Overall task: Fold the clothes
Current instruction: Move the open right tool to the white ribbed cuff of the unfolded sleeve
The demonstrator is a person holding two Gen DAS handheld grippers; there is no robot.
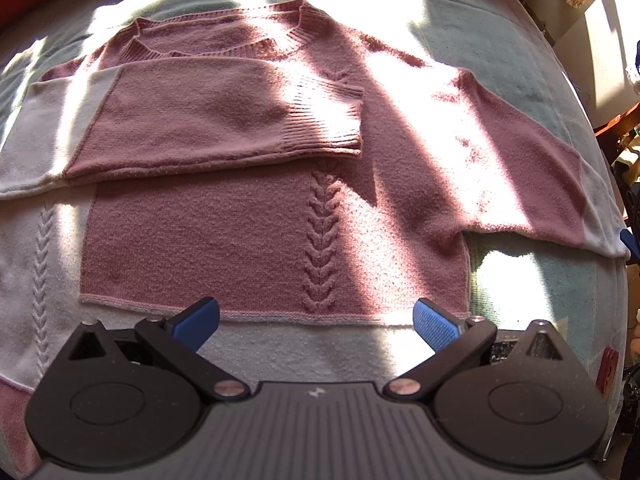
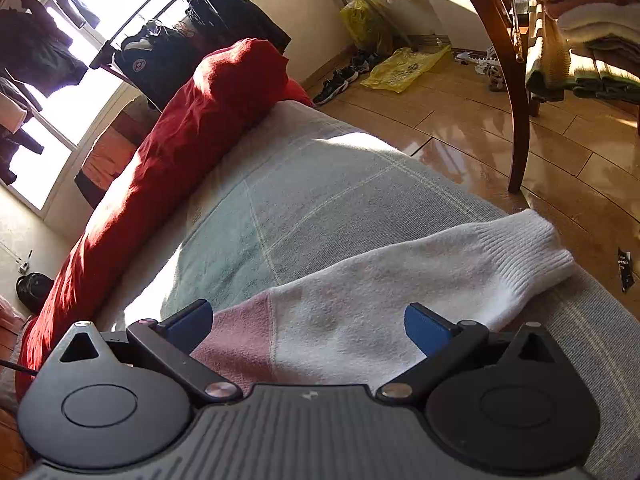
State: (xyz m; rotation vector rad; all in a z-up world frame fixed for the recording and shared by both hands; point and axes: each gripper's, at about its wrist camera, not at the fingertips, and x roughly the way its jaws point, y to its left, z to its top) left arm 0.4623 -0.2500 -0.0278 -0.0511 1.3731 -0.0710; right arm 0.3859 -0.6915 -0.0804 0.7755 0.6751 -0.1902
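Here, bed (image 1: 520, 60): pale green blanket, sunlit.
Sweater (image 1: 256, 216): pink-and-white, flat on it, one sleeve folded across.
My left claw (image 1: 316, 322): wide, empty.
My right claw (image 2: 308, 326): wide, over the white sleeve (image 2: 420, 272).
Room: red duvet (image 2: 168, 152), tiled floor (image 2: 460, 120), hanging clothes (image 2: 44, 48).

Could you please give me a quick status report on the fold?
Left gripper open above sweater hem. Right gripper open over unfolded sleeve. Other sleeve already folded across. Nothing in the way.

Sweater (image 1: 256, 220): chest hidden under folded sleeve (image 1: 224, 120). Other sleeve (image 2: 400, 292): shoulder end hidden behind right gripper (image 2: 308, 330) body.
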